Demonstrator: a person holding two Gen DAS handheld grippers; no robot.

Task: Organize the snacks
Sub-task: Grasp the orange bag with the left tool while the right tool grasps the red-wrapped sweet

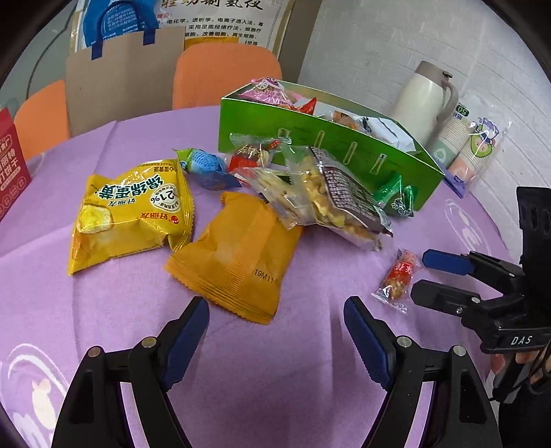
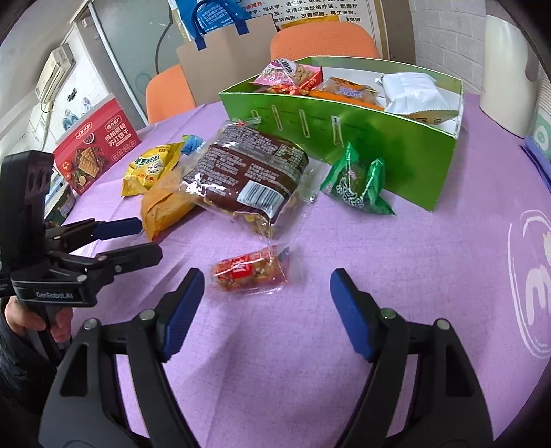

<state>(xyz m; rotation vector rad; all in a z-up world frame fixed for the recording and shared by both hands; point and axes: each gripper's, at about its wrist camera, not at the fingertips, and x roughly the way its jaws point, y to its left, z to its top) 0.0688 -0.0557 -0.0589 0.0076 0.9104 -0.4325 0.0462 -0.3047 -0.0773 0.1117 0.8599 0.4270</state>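
Both grippers gape empty over the purple tablecloth [image 2: 430, 241]; the right gripper [image 2: 265, 296] should straddle the small red snack [image 2: 249, 270] squarely, near the table's front edge, while the left gripper [image 1: 275, 320] stays clear.

Even, bright indoor light, seemingly from overhead. Soft shadows under each claw on the counter [image 1: 103, 165]. Glare on the clear wrapper [image 2: 261, 206]. Strong fisheye bending and dark corners; far wall poster [image 1: 220, 20] slightly soft.

the red box [image 1: 10, 165] is cut off at the left edge (its print unreadable); blue packet [image 2: 191, 143] mostly hidden.
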